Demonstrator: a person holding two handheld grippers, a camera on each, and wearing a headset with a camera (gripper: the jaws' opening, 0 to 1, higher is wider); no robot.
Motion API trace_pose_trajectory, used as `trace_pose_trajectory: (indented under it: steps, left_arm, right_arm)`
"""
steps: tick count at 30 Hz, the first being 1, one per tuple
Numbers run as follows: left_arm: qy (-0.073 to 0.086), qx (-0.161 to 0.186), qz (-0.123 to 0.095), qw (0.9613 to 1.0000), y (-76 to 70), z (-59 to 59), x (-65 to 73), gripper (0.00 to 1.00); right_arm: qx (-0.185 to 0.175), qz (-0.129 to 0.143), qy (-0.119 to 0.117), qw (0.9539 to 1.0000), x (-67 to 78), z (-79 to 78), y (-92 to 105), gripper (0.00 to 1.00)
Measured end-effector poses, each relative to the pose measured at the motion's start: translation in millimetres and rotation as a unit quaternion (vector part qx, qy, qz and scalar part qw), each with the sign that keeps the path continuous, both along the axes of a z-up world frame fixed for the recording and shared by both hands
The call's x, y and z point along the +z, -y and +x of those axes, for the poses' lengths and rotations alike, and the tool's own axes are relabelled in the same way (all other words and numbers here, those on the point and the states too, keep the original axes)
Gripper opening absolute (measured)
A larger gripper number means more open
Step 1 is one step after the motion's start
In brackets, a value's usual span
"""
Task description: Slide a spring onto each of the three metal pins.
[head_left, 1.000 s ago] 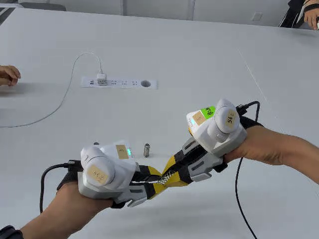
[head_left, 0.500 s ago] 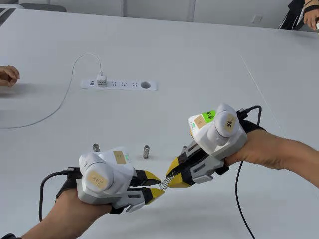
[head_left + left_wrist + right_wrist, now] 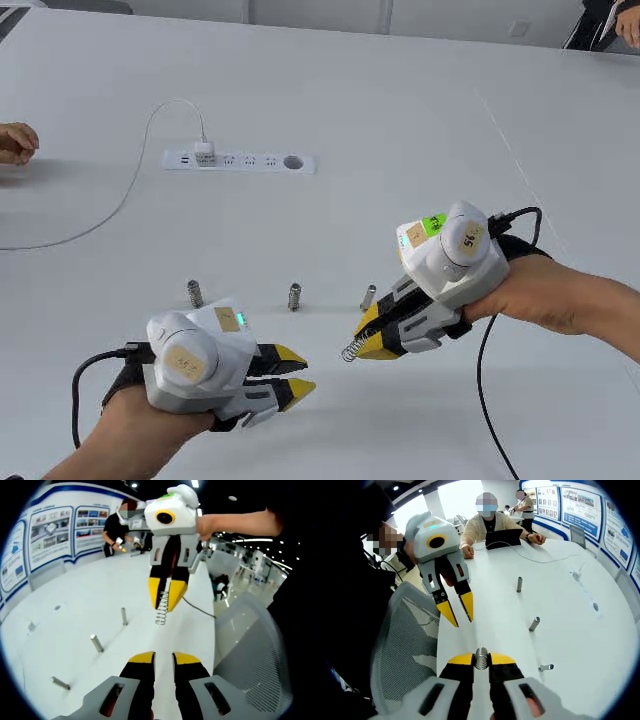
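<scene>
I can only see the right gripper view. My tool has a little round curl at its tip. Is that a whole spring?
Observer: Yes. The left gripper view shows the spring from the side. The right tool pinches one end and the rest sticks out past the yellow tips.
Operator: Which pin is closest to it?
Observer: In the head view it is the bare pin, which stands just beyond the spring's free end.
Operator: Is anything behind my tool?
Observer: A black cable trails from it over the table.
</scene>
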State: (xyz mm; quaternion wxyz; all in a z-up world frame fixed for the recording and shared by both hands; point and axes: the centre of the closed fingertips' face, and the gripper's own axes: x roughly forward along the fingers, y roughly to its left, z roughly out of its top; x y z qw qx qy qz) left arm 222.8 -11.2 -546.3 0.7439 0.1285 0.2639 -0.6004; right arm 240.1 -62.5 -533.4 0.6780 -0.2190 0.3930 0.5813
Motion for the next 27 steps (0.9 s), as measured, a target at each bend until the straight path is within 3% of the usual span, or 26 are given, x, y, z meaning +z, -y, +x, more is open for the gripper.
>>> trace_pose_trajectory:
  steps: [8,27]
  left_arm:
    - [-0.005,0.026,0.008,0.9996,-12.6,5.6,-9.3,0.16]
    - [-0.016,0.083,0.014,0.9963,-29.4,21.7,-19.7,0.29]
  right_arm:
    - [-0.040,-0.036,0.009,0.9985,-16.1,14.5,25.8,0.12]
    - [-0.102,-0.068,0.012,0.9923,-29.8,51.8,61.5,0.12]
